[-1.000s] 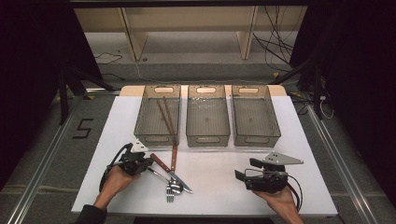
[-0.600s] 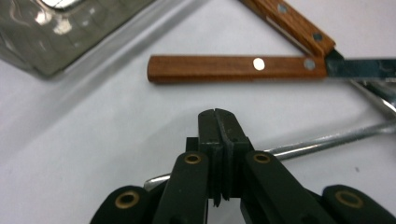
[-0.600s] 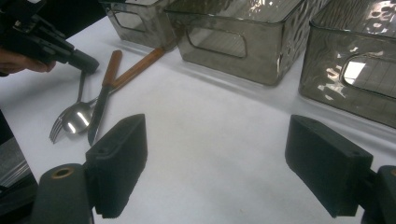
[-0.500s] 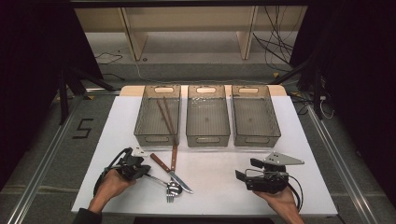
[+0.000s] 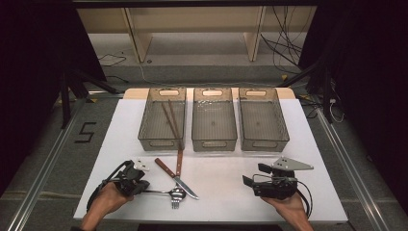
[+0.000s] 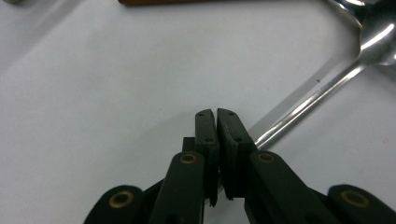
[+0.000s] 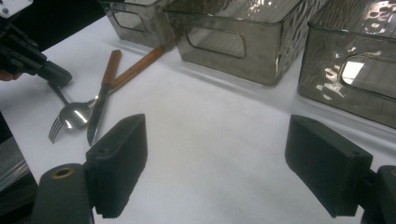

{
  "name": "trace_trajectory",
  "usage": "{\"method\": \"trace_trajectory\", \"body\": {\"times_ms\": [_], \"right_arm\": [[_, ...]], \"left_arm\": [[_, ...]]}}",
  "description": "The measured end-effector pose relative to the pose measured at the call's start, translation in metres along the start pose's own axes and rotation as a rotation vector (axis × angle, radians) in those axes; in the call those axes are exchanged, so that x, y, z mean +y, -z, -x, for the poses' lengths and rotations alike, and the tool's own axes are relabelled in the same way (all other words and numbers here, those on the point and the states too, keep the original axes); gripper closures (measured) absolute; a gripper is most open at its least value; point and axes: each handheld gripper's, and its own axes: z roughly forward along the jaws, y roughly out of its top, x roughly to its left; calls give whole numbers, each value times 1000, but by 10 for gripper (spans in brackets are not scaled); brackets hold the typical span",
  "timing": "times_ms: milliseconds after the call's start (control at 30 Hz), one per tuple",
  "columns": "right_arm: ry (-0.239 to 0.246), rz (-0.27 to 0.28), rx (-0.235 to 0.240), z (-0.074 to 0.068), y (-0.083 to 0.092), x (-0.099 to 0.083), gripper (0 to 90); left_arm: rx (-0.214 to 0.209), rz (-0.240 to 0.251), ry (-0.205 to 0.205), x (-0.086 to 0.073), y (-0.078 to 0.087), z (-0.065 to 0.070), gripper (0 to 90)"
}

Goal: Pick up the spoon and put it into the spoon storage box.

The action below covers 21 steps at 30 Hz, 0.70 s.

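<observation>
My left gripper [image 5: 143, 186] [image 6: 216, 114] rests low at the near left of the white table [image 5: 221, 168]. Its jaws are shut, having just eased apart to a hairline gap with nothing between them. A steel spoon [image 5: 177, 193] [image 6: 322, 93] lies to its right, and the handle runs under the right jaw's tip. A fork [image 7: 55, 129] lies with the spoon. Two wood-handled knives [image 5: 174, 177] [image 7: 106, 88] cross just beyond. My right gripper [image 5: 249, 186] [image 7: 219, 172] sits at the near right, wide open over bare table and pointing left. The left gripper [image 7: 51, 74] also shows in the right gripper view.
Three smoky clear bins stand in a row at mid-table: left bin [image 5: 162, 120] holding two long chopsticks [image 5: 169, 118], middle bin [image 5: 214, 118], right bin [image 5: 262, 118]. One knife handle [image 5: 179, 159] reaches the left bin's front wall. Dark floor surrounds the table.
The left gripper has drawn back to the left and toward the near edge, away from the knives. The cutlery has not shifted. The right gripper has stayed put.
</observation>
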Motion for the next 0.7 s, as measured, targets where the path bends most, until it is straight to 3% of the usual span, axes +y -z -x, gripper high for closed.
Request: {"method": "trace_trajectory", "body": {"times_ms": [333,500,700], "right_arm": [[-7,-1,-5,0,0,0,219],[-7,2,-6,0,0,1,220],[-10,4,-6,0,1,1,219]], "left_arm": [[-37,-48,-29,-6,5,7,857],[-34,-28,-34,-2,10,7,793],[-54,1,-68,7,20,9,473]]}}
